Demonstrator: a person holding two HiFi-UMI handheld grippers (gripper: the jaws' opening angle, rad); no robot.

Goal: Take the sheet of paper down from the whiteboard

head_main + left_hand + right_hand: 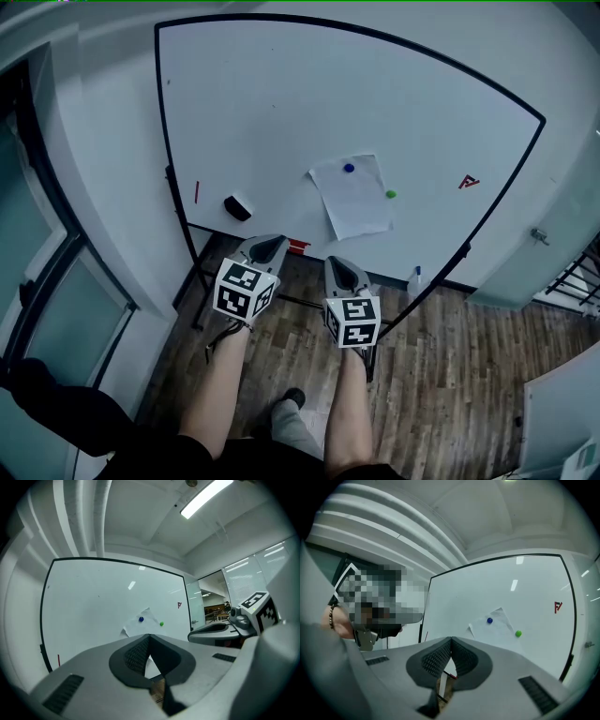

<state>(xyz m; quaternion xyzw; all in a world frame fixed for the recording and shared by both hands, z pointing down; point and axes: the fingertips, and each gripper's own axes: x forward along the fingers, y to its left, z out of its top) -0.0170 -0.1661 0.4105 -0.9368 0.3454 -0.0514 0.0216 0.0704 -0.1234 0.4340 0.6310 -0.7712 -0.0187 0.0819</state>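
Approach stage: left claw (265, 249) and right claw (345, 274) are both pinched shut, empty, short of the whiteboard (281, 112). The paper (353, 197) hangs at the right claw's 12 o'clock under a blue magnet (349, 168) and a green magnet (390, 194). Next, I'd guess: open up and grab a magnet.

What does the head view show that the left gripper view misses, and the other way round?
Only the head view shows the wooden floor, the black eraser on the board and a small bottle at its lower edge. Only the left gripper view shows the ceiling light and, from close up, that the left tongs are shut with nothing between them. Both show the whiteboard, the sheet of paper pinned on it by a blue magnet and a green magnet, and the right tongs.
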